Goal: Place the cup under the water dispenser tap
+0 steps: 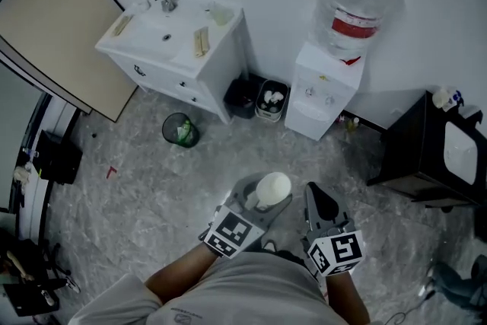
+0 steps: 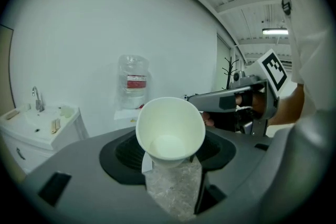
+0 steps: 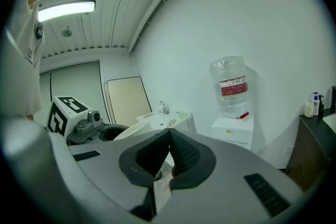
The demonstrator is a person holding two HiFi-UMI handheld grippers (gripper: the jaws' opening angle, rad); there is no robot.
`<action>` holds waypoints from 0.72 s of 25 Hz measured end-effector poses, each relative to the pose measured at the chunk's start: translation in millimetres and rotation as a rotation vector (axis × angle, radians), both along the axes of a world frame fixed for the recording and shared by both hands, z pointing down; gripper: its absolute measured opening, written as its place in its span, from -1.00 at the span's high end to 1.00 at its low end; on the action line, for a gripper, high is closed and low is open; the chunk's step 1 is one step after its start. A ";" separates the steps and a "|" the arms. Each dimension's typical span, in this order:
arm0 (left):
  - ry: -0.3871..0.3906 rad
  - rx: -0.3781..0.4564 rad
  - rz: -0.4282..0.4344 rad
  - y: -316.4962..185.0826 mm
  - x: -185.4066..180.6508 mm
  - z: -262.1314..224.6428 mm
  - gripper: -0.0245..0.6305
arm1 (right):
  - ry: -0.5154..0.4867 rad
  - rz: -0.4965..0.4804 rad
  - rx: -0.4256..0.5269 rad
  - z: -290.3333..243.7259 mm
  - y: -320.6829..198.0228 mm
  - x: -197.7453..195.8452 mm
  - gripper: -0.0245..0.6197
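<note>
Gripped a white paper cup (image 1: 274, 186) in the left gripper (image 1: 257, 203), jaws pressed on its lower wall, mouth tipped back toward that gripper's camera, nothing visible inside. Held the right gripper (image 1: 319, 202) just beside it, to the right, jaws closed pad to pad on nothing. Held both above grey speckled floor (image 1: 152, 186), well apart from the far wall.

Saw, farther out on that floor, a small round bin (image 1: 180, 129) with a green liner, left of the straight line ahead. Saw past it, against the wall, a white sink cabinet (image 1: 179, 49) with a tap at its back edge. Found a black bin (image 1: 243, 97) and a small open crate (image 1: 272, 100) side by side between the cabinet and the water dispenser (image 1: 323, 91), the crate just beside the dispenser's left flank. Noted the dispenser as white, topped by a clear bottle (image 1: 356, 7) with a red band, ahead of the cup and slightly right. Made out a dark cabinet (image 1: 434, 148) at the right, near the dispenser.
</note>
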State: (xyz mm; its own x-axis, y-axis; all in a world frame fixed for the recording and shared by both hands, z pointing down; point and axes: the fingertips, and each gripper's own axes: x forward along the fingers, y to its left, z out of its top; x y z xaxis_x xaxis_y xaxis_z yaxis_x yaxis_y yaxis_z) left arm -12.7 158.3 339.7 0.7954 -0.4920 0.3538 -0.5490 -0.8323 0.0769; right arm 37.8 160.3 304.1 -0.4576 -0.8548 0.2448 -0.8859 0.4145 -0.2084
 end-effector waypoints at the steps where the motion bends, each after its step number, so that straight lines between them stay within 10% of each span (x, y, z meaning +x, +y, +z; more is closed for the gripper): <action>1: -0.001 -0.002 0.008 -14.5 1.3 2.0 0.13 | 0.001 0.008 -0.005 1.5 -13.4 -0.2 0.87; 18: -0.064 -0.044 0.016 -206.8 69.6 73.4 0.13 | -0.008 -0.031 0.013 19.1 -188.4 50.6 0.87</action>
